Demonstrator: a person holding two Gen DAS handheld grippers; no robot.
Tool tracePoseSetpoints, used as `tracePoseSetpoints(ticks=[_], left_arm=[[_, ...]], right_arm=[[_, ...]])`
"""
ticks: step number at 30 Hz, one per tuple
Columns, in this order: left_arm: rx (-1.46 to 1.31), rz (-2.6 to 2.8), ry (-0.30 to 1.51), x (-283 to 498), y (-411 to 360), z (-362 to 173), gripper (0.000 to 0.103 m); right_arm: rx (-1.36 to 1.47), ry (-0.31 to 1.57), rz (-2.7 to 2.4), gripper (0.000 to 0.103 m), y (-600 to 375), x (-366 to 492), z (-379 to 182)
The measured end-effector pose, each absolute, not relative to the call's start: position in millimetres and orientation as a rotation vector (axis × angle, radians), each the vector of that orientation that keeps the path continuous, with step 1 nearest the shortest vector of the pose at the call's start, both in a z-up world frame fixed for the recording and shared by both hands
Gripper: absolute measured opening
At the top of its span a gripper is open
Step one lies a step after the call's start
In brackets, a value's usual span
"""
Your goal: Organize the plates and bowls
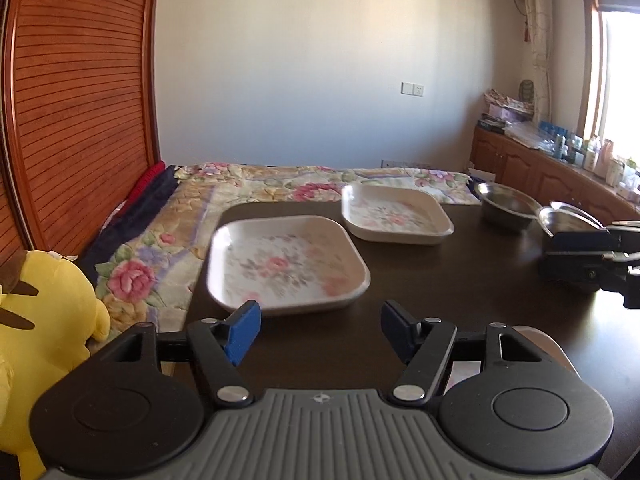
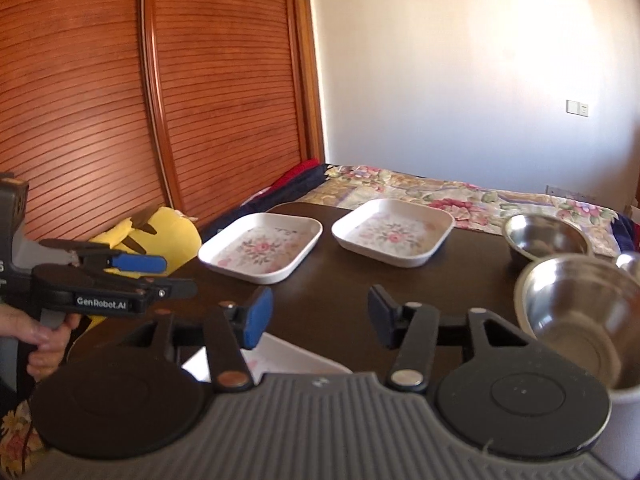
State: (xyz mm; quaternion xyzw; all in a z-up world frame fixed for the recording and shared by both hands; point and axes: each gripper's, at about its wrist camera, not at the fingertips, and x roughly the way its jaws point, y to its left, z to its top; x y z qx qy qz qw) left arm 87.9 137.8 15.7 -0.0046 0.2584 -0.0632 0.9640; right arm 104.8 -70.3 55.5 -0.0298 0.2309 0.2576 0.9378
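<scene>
From the left wrist view, the left gripper (image 1: 320,330) hangs over the dark table (image 1: 460,280) with its fingers spread wide and holding nothing. A square flowered plate (image 1: 286,262) sits on the table just past the blue finger pads (image 1: 244,332), a bit to the left, not touching them. A second flowered plate (image 1: 394,216) sits farther back. Two shiny metal bowls (image 1: 506,204) are at the far right. The right gripper (image 1: 584,256) pokes in from the right edge, and you cannot tell its fingers from here. A yellow plush toy (image 1: 44,320) sits at the left, by a flowered bedspread (image 1: 168,248).

From the right wrist view, the right gripper (image 2: 320,316) is also spread wide and empty. Both plates lie ahead of its fingers, well apart from them: one to the left (image 2: 260,252), one in the middle (image 2: 394,232). This view shows a near metal bowl (image 2: 580,312) close on the right, beside the right finger, and another bowl (image 2: 546,238) behind it. It also shows the left gripper (image 2: 160,276) from the side, held in a hand (image 2: 44,336), and something white on the table (image 2: 280,354) under the fingers.
</scene>
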Motion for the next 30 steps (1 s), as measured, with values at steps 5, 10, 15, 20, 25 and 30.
tracePoseSetpoints(ticks=[5, 10, 15, 20, 25, 30], left_arm=[[-0.004, -0.118, 0.523, 109.4, 156.9, 17.7, 0.071], [0.004, -0.108, 0.527, 131.7, 174.3, 16.3, 0.071], [0.011, -0.106, 0.545, 153.4, 189.4, 10.6, 0.071], [0.014, -0.102, 0.571, 172.6, 202.6, 2.8, 0.07], [-0.007, -0.108, 0.594, 189.5, 211.7, -5.6, 0.061], [-0.034, -0.116, 0.616, 200.5, 215.9, -14.1, 0.05]], right_arm=[[-0.076, 0.483, 0.544, 0.055, -56.7, 123.2, 57.8], [-0.086, 0.515, 0.574, 0.055, -41.1, 144.3, 58.3], [-0.121, 0.549, 0.603, 0.055, -22.3, 166.7, 58.2], [-0.108, 0.603, 0.624, 0.055, -7.3, 193.1, 54.9], [-0.116, 0.652, 0.632, 0.054, 7.4, 216.8, 49.1], [-0.107, 0.714, 0.621, 0.049, 19.2, 238.0, 37.6]])
